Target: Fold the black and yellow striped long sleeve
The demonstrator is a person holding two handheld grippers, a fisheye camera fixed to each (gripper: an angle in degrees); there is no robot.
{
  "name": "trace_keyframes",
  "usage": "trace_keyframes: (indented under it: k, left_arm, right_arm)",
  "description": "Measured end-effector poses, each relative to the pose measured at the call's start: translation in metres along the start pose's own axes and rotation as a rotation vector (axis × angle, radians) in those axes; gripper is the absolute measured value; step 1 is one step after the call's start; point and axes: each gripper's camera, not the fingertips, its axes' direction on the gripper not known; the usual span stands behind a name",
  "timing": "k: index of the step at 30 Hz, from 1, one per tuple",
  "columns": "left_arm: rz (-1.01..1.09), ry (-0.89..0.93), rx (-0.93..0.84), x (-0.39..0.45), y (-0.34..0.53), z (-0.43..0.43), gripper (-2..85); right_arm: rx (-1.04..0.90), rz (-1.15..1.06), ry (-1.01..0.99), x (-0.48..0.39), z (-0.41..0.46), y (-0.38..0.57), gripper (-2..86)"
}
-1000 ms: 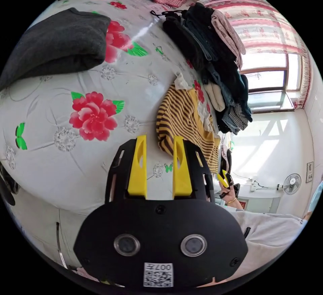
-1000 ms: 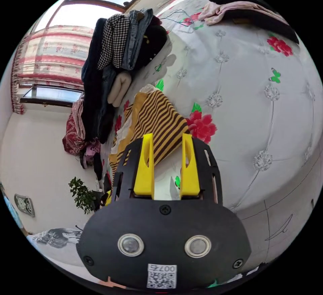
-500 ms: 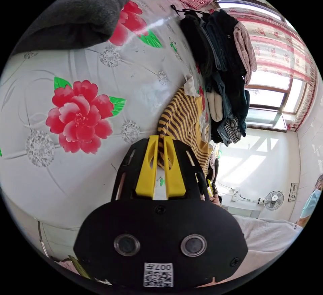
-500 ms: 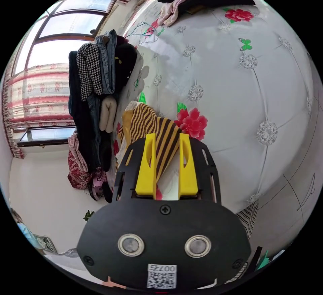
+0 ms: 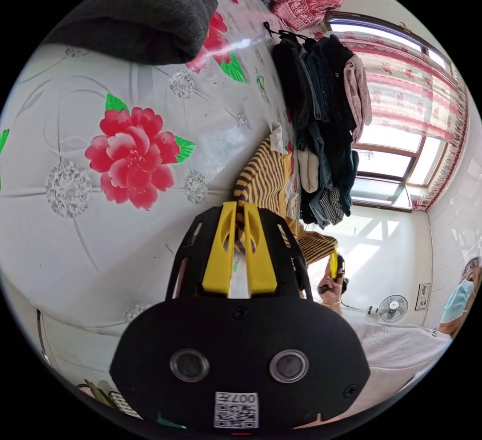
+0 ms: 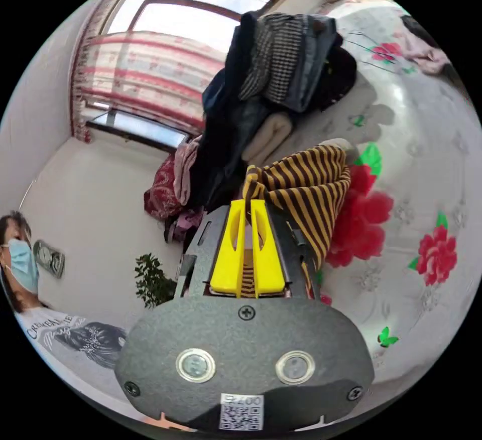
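Note:
The black and yellow striped long sleeve (image 5: 266,179) lies bunched on the flowered white bed sheet (image 5: 90,229). In the left gripper view my left gripper (image 5: 239,205) is shut on its near edge, striped cloth pinched between the yellow jaws. In the right gripper view my right gripper (image 6: 249,203) is shut on another part of the striped long sleeve (image 6: 306,184), which rises off the sheet and drapes to the right of the jaws. The right gripper (image 5: 333,261) also appears small in the left gripper view, held in a person's hand.
A pile of dark clothes (image 5: 321,108) stands beyond the striped top, also seen as dark clothes (image 6: 271,88). A folded grey garment (image 5: 140,8) lies further along the bed. A person in a white shirt (image 5: 396,349) is at the bedside. A potted plant (image 6: 153,279) and a fan (image 5: 391,307) stand by the wall.
Both grippers went from open to shut on the striped top, the left first, then the right. The right one has lifted its part of the cloth off the sheet.

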Motion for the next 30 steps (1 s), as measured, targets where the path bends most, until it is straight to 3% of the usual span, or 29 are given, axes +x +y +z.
trace_keyframes:
  k: [3, 6, 10, 13, 18, 24, 28, 30]
  left_arm:
    - [-0.009, 0.001, 0.007, -0.004, 0.005, -0.006, 4.7]
    - [-0.006, 0.032, 0.023, -0.011, 0.016, -0.017, 6.7]
    - [-0.012, 0.085, 0.032, -0.029, 0.035, -0.033, 9.0]
    - [0.005, 0.118, 0.022, -0.042, 0.05, -0.042, 11.5]
    - [0.129, 0.204, -0.041, -0.039, 0.059, -0.025, 15.4]
    - [0.143, 0.183, -0.19, -0.023, 0.032, 0.041, 7.8]
    - [0.196, 0.295, -0.159, -0.006, 0.011, 0.041, 6.8]
    - [0.281, 0.333, -0.077, 0.02, -0.005, 0.012, 6.5]
  right_arm:
    - [-0.263, -0.318, -0.145, -0.091, 0.072, 0.014, 0.6]
    - [-0.525, -0.466, -0.269, -0.141, 0.141, 0.063, 1.7]
    - [-0.776, -0.431, -0.256, -0.139, 0.194, 0.104, 4.7]
    - [-0.704, -0.371, -0.097, -0.109, 0.18, 0.094, 7.4]
    - [-0.501, -0.017, 0.159, -0.019, 0.126, 0.075, 11.2]
    - [-0.608, 0.145, 0.118, 0.015, 0.157, 0.098, 10.5]
    - [-0.644, 0.196, 0.131, 0.009, 0.182, 0.094, 7.7]
    - [-0.639, 0.133, 0.038, -0.023, 0.194, 0.086, 5.9]
